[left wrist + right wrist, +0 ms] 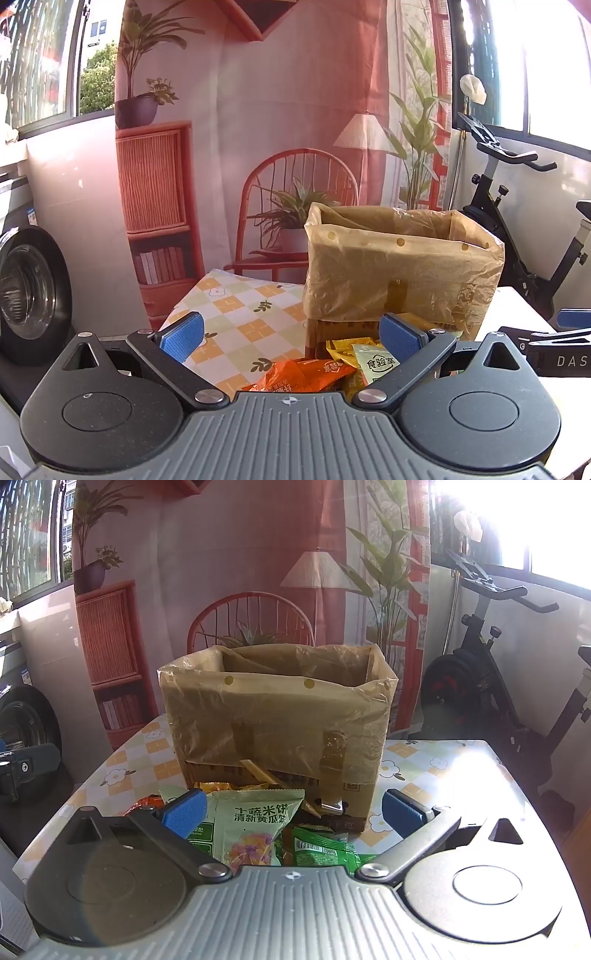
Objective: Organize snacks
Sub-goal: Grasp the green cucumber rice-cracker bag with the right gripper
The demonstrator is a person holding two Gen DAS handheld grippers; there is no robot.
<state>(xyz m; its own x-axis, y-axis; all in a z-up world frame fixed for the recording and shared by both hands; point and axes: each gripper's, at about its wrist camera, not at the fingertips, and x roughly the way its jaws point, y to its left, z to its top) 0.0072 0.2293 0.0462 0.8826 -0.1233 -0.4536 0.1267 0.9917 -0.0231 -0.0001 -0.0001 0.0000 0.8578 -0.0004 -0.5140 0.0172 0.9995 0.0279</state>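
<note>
A cardboard box lined with a tan plastic bag point(402, 266) point(277, 716) stands open-topped on the checked tablecloth point(236, 317) point(424, 771). Snack packets lie in a heap in front of it. In the left wrist view an orange packet point(306, 374), a yellow packet point(340, 350) and a pale green packet point(376, 363) lie between my fingers. My left gripper point(291, 336) is open above them. In the right wrist view a light green rice-cracker packet point(255, 827) and a darker green packet point(321, 851) lie under my right gripper point(293, 812), which is open and holds nothing.
A washing machine point(29, 291) stands left of the table and an exercise bike point(491, 686) to the right. A printed backdrop with a red chair point(295, 192) hangs behind. The right gripper's body point(554, 347) shows at the left view's right edge.
</note>
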